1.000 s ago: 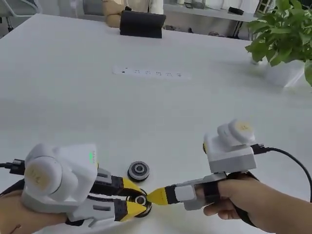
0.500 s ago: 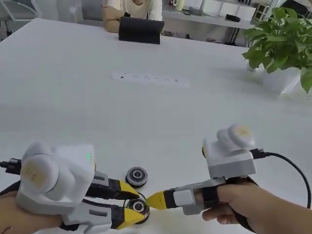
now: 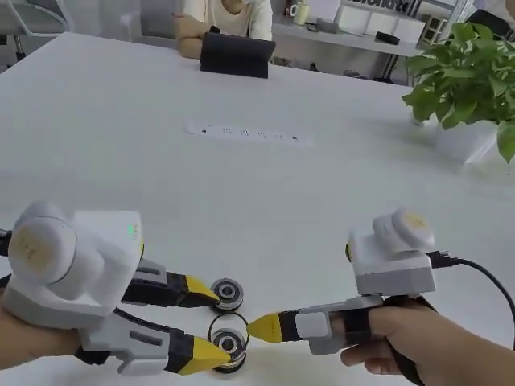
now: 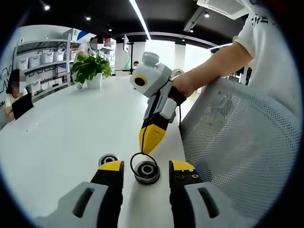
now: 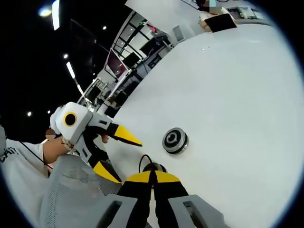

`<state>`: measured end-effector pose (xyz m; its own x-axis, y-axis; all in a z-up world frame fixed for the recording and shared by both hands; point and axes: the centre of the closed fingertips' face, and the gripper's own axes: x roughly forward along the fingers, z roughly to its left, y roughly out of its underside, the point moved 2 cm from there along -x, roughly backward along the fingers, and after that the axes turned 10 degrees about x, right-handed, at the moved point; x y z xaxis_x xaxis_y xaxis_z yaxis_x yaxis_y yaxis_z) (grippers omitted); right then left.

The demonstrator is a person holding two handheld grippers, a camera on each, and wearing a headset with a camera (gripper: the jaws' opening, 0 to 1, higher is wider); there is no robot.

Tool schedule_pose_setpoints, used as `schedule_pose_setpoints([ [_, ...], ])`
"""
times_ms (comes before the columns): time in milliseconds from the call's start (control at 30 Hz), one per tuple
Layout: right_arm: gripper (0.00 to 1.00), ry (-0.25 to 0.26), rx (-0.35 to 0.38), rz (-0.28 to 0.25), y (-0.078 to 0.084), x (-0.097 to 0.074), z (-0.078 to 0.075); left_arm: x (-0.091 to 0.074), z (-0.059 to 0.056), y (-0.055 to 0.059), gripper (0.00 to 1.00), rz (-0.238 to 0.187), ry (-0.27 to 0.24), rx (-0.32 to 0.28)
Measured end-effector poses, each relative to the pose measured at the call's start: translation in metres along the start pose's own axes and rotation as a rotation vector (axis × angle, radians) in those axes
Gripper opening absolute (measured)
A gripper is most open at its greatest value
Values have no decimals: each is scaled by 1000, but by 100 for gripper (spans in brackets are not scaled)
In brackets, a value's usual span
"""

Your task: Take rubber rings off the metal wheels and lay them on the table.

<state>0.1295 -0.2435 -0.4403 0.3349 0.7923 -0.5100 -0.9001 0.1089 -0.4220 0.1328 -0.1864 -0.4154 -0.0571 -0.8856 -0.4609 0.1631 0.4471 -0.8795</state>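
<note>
Near the front edge of the tabletop [image 3: 265, 201], the right gripper [image 3: 256, 326] has its yellow fingers [image 3: 269, 326] pressed together on a thin black ring [image 3: 228, 316]. The ring stands up as a loop from the top of a wheel [image 3: 228, 346], one side pinched at the fingertips and the other side down at the wheel. In the right gripper view the two fingers meet with no gap, and a short arc of ring curves out just beyond them.

The left gripper [image 3: 203, 322] comes in from the left with its fingers [image 3: 193, 351] spread apart, one on each side of the wheel. In the left gripper view the wheel lies flat between the two tips and a little ahead of them; I cannot tell whether either tip touches it. The right gripper points down at it from the far side.

A second wheel [image 3: 227, 293] lies flat just beyond the first, beside the far left finger. A hand [image 3: 410, 338] holds the right gripper, and a black cable [image 3: 479, 269] runs off to the right.

Farther off, a white power strip [image 3: 245, 133] lies mid-tabletop. A plant [image 3: 463, 68] stands at the far right. At the far edge a dark laptop [image 3: 233, 55] sits before a seated person [image 3: 225, 12].
</note>
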Motion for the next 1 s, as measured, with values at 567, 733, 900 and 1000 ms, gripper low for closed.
schedule_pose_setpoints([
  [567,0,-32,-8,-33,-8,-5,8,-53,-10,-11,59,5,-53,28],
  [733,0,-51,-6,-68,-15,-9,12,-72,-7,-8,64,15,-98,27],
  [900,0,-63,-1,-104,-23,-14,15,-86,-7,-5,66,22,-131,27],
  [1000,0,-63,-5,-127,-28,-18,15,-94,-6,-3,68,25,-151,20],
])
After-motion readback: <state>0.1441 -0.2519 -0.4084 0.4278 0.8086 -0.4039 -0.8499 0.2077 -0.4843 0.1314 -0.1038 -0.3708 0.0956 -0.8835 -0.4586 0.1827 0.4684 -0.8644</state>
